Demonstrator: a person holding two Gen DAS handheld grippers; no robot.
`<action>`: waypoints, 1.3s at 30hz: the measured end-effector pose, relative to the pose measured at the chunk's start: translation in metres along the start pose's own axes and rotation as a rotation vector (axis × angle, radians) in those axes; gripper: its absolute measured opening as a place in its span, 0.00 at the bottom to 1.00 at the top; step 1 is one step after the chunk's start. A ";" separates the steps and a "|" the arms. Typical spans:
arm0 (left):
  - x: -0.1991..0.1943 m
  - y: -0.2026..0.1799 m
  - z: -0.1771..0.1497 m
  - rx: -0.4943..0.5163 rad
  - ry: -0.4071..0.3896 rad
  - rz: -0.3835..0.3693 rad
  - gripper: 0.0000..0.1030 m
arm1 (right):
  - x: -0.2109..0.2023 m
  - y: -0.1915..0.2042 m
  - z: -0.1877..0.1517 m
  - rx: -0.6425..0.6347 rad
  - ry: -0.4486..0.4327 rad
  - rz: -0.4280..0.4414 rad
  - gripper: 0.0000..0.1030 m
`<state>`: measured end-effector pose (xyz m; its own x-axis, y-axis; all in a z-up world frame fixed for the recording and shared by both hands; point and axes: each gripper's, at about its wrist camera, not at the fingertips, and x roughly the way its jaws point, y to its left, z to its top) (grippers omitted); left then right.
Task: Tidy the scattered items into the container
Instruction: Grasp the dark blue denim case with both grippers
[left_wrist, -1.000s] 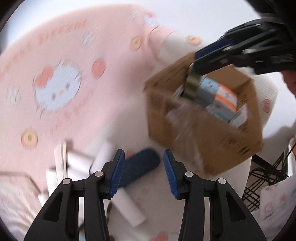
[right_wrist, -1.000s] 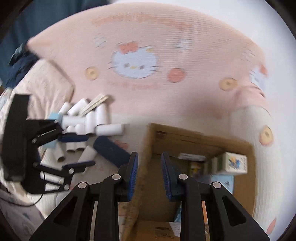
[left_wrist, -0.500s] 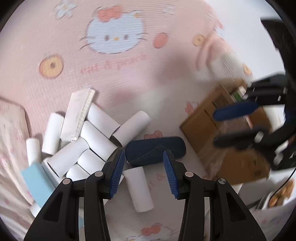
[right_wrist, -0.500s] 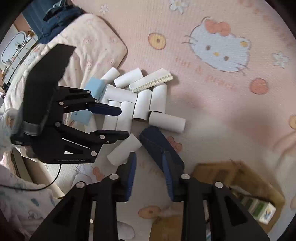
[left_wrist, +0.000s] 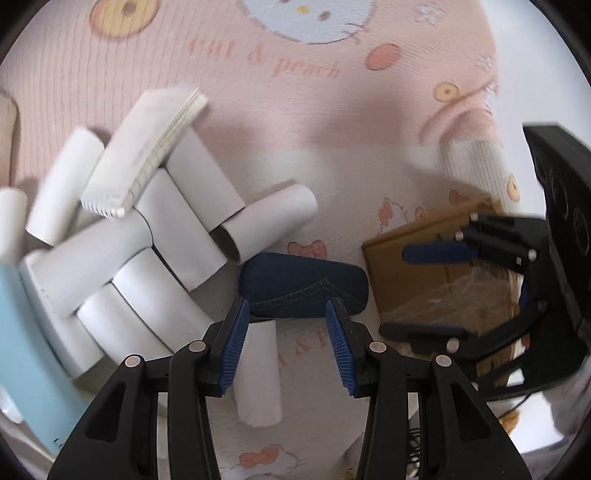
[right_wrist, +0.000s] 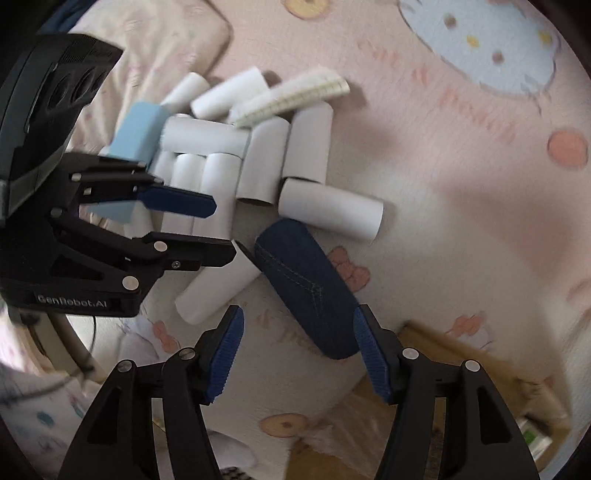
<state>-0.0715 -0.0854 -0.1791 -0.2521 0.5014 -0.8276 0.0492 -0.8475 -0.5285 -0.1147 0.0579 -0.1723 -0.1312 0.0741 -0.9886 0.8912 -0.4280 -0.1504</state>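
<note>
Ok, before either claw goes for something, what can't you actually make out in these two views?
- Cardboard box contents: in the right wrist view the lower edge cuts it off and it is blurred; in the left wrist view the right claw covers it.
- Light blue box: cut by the left edge in the left wrist view; partly behind the left claw in the right wrist view.
- Lower paper tubes: hidden under the notepad and the tubes stacked on top.

Bare pink blanket (right_wrist: 461, 206) lies open beyond the denim case (right_wrist: 310, 291). White tubes (right_wrist: 258, 162) crowd one side of the case; the cardboard box (left_wrist: 436, 280) stands near its other end.
</note>
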 end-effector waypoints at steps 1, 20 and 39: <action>0.004 0.003 0.002 -0.021 0.010 -0.014 0.46 | 0.003 -0.001 0.001 0.018 0.013 0.007 0.58; 0.047 0.038 0.003 -0.169 0.113 -0.069 0.46 | 0.071 -0.005 0.012 0.064 0.184 -0.043 0.62; 0.067 0.035 0.008 -0.182 0.124 -0.011 0.46 | 0.110 -0.019 0.012 0.139 0.260 -0.026 0.72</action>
<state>-0.0942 -0.0826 -0.2512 -0.1337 0.5371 -0.8328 0.2232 -0.8025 -0.5534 -0.1510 0.0633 -0.2781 -0.0214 0.3070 -0.9515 0.8183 -0.5414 -0.1931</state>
